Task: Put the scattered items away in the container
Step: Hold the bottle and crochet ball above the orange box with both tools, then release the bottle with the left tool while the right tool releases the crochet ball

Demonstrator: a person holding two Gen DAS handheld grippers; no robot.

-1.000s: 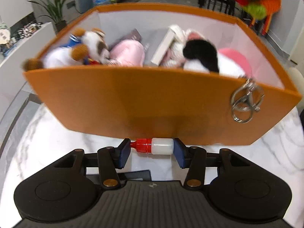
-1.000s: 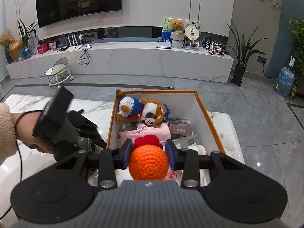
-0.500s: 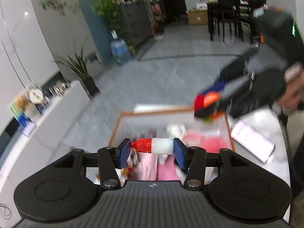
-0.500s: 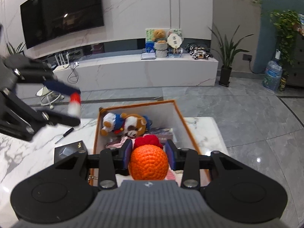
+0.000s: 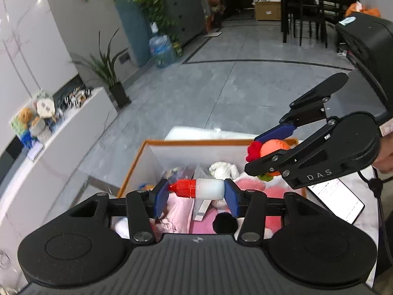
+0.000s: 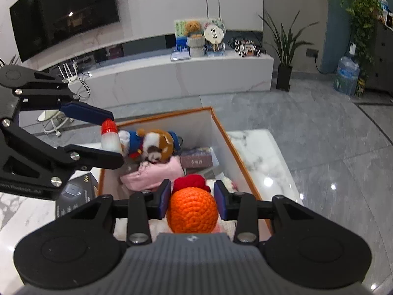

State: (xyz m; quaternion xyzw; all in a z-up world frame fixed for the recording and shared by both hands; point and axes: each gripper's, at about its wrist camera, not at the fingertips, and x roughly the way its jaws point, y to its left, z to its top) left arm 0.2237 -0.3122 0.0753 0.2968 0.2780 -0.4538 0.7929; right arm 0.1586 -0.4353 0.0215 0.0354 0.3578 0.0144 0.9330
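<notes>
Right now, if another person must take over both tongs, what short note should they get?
Left tongs: shut on the small white bottle with red cap, held crosswise above the orange-rimmed box.
Right tongs: shut on the orange crochet toy, also above the box.
In the box already: a plush dog, pink cloth, a small book, other soft toys.
On the marble table outside the box: a black carton to its left and a phone to its right.
Left to do: release both held items into the box, then decide on what remains on the table.
</notes>
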